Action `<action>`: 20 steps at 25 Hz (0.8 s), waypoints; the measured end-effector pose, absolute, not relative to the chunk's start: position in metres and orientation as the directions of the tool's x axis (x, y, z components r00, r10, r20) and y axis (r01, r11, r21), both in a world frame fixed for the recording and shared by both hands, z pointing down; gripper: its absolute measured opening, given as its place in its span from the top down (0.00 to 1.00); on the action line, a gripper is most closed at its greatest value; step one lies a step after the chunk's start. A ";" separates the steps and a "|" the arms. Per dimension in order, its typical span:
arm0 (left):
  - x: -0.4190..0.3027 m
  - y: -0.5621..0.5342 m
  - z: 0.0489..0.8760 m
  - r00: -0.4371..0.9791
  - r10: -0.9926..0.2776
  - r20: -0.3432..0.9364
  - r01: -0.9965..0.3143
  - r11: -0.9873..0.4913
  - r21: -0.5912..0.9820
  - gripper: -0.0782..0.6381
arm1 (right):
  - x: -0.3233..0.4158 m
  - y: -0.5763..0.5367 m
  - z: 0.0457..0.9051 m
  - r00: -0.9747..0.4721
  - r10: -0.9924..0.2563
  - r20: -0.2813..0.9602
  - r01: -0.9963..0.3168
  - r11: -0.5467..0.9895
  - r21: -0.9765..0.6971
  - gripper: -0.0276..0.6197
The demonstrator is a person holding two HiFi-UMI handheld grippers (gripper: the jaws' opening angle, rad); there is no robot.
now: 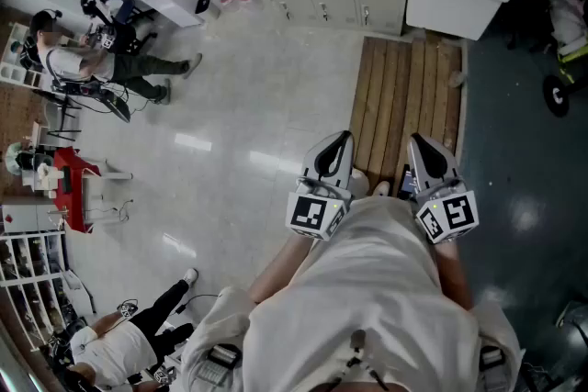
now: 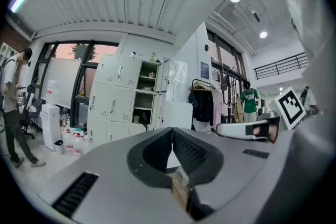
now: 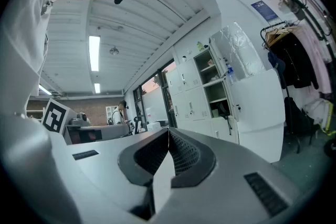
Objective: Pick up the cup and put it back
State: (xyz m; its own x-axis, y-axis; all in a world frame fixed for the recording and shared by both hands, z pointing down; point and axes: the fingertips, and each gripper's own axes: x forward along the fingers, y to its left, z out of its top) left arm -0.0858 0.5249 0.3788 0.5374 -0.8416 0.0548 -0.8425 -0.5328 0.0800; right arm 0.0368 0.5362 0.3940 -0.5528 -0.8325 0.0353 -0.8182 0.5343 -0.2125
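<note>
- Head view: the left gripper [image 1: 333, 151] and right gripper [image 1: 428, 153] are held level; no cup is seen.
- Left gripper view: the jaws are closed together, empty.
- Right gripper view: the jaws are likewise closed, empty; the task is judged unstarted.

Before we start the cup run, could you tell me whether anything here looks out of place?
Nothing looks spilled or damaged. One oddity: no cup shows in any view. The left gripper and right gripper are both shut and empty, held near the person's body above a wooden pallet.
</note>
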 end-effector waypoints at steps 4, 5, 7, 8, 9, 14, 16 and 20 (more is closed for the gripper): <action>-0.088 0.525 0.381 0.542 -0.839 0.059 -0.840 -0.537 0.081 0.88 | 0.034 0.536 0.396 -0.551 -0.834 0.035 -0.820 0.533 -0.210 0.92; -0.088 0.524 0.381 0.542 -0.838 0.060 -0.840 -0.537 0.081 0.88 | 0.034 0.536 0.396 -0.551 -0.834 0.036 -0.820 0.532 -0.210 0.92; -0.086 0.523 0.381 0.543 -0.838 0.061 -0.839 -0.538 0.082 0.88 | 0.036 0.536 0.396 -0.549 -0.835 0.038 -0.821 0.531 -0.209 0.92; -0.085 0.523 0.381 0.544 -0.837 0.060 -0.838 -0.539 0.081 0.88 | 0.037 0.535 0.397 -0.548 -0.836 0.039 -0.823 0.529 -0.209 0.92; -0.084 0.522 0.381 0.546 -0.836 0.060 -0.837 -0.541 0.080 0.88 | 0.038 0.535 0.397 -0.545 -0.837 0.040 -0.824 0.527 -0.208 0.92; -0.078 0.518 0.382 0.549 -0.834 0.060 -0.835 -0.544 0.078 0.88 | 0.046 0.534 0.398 -0.534 -0.844 0.040 -0.831 0.516 -0.209 0.92; -0.075 0.517 0.383 0.547 -0.835 0.065 -0.837 -0.542 0.078 0.88 | 0.050 0.534 0.399 -0.531 -0.846 0.045 -0.833 0.511 -0.213 0.92; -0.071 0.509 0.388 0.536 -0.841 0.076 -0.844 -0.530 0.090 0.88 | 0.057 0.529 0.404 -0.531 -0.845 0.063 -0.832 0.506 -0.227 0.92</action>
State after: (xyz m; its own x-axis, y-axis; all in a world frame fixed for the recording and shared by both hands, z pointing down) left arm -0.0710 0.5086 0.3877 0.5359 -0.8408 0.0763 -0.8435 -0.5295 0.0899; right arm 0.0572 0.5288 0.4043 -0.5308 -0.8451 0.0631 -0.8322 0.5058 -0.2272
